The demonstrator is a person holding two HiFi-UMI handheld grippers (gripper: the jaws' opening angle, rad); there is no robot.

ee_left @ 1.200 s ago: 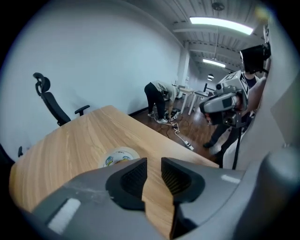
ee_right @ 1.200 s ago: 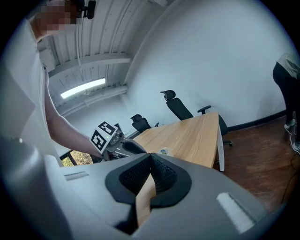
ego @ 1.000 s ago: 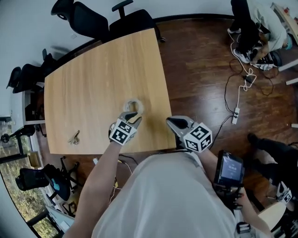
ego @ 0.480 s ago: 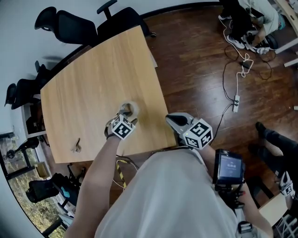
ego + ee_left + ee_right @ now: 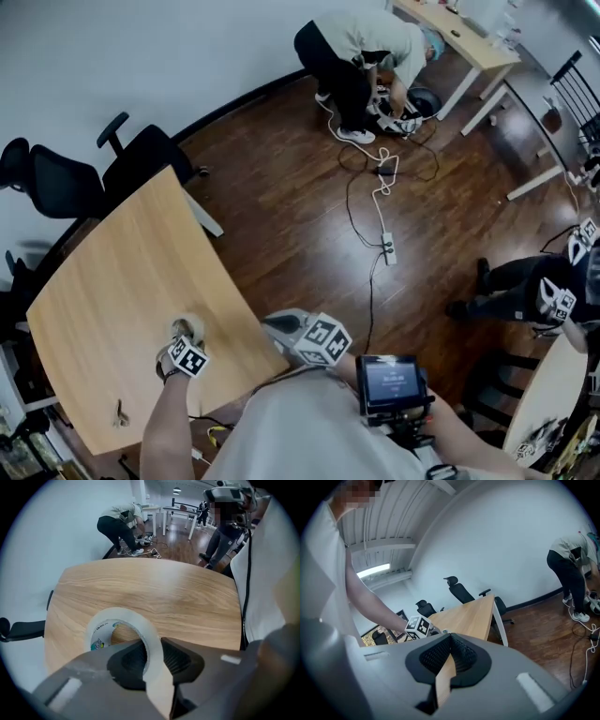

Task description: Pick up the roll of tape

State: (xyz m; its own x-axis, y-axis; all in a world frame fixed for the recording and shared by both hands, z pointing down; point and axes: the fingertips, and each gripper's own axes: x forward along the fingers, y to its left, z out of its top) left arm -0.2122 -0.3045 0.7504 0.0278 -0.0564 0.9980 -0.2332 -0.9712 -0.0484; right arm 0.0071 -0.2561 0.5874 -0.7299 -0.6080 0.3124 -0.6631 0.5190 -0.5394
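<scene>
Now, L claw [image 5: 153,644] just closing, clamped on wall of tape roll [image 5: 123,614], one jaw inside

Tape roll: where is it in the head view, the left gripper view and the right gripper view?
Head view: tape lower left, near the table's front edge.
Left gripper view: tape lower centre-left, large, on the table.
Right gripper view: cannot be made out.
Shared landmark: the table.

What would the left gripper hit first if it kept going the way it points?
Likely the table, just beneath: the left gripper points down, its jaws just closing on the roll of tape.
</scene>
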